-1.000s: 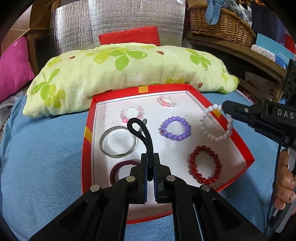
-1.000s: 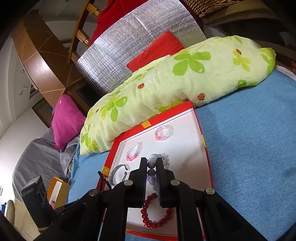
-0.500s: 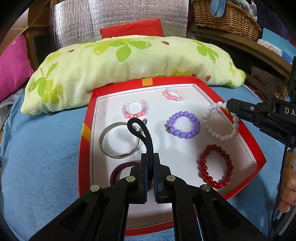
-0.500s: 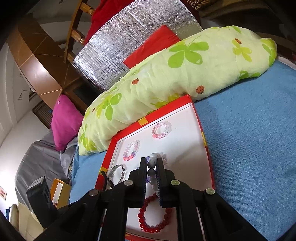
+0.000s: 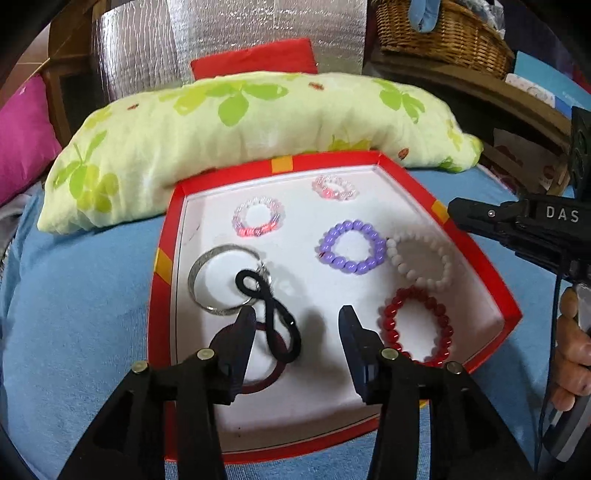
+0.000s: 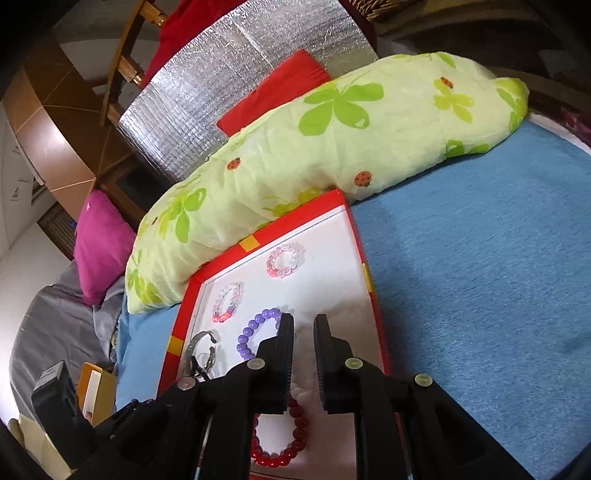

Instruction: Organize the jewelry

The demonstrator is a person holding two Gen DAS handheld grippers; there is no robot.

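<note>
A red tray with a white floor lies on the blue bedcover. In it are a silver bangle, a black hair tie twisted over a maroon ring, a purple bead bracelet, a white bead bracelet, a red bead bracelet and two small pink bracelets. My left gripper is open just above the hair tie, empty. My right gripper is slightly open over the tray, with the white bracelet lying below its fingers.
A green-flowered pillow lies against the tray's far edge. A red cushion and silver foil sheet stand behind it. A wicker basket sits on a shelf at the right. A pink cushion is at the left.
My left gripper opened and let the black hair tie fall onto the tray over the maroon ring. My right gripper opened and released the white bracelet, which now lies in the tray.
</note>
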